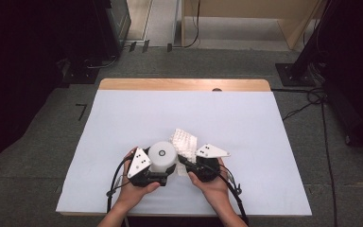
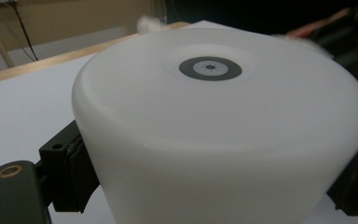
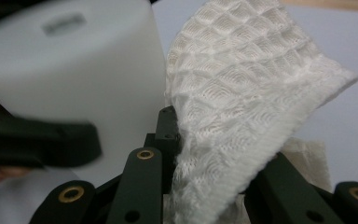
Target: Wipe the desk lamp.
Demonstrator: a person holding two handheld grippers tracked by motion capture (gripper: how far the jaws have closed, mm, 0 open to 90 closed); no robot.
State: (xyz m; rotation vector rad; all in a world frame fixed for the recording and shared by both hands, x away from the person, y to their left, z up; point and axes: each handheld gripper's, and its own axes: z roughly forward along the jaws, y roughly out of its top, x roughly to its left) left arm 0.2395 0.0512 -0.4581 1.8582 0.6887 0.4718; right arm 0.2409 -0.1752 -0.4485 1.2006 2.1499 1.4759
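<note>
The left gripper (image 1: 163,176) was clamped on a white cup (image 1: 163,156), its two black jaws pressed against opposite sides of the cup's lower wall. The cup stood upside down, its flat base facing up with a dark ring mark (image 2: 210,68) at the centre. The left hand (image 1: 134,187) came in from the bottom edge of the high view, fingers wrapped under the gripper's body, the grey three-cornered plate tilted on top.

The right gripper (image 1: 183,161) was closed tight on a white waffle-weave cloth (image 1: 184,142). In the right gripper view the cloth (image 3: 242,107) rose from between the jaws and fanned out upward, its left edge just beside the cup's (image 3: 74,70) wall; whether it touched the wall could not be told. The right hand (image 1: 210,182) mirrored the left, angled inward so that both grippers pointed towards each other.

All of this sat near the front middle of a table (image 1: 246,123) covered with a pale sheet, a strip of bare wood showing along its far edge. Around it lay grey carpet (image 1: 38,142), with dark stands at both sides, cables on the floor at the right, and light wooden furniture at the back.

Counted: one cup, one cloth, two grippers, two hands.
</note>
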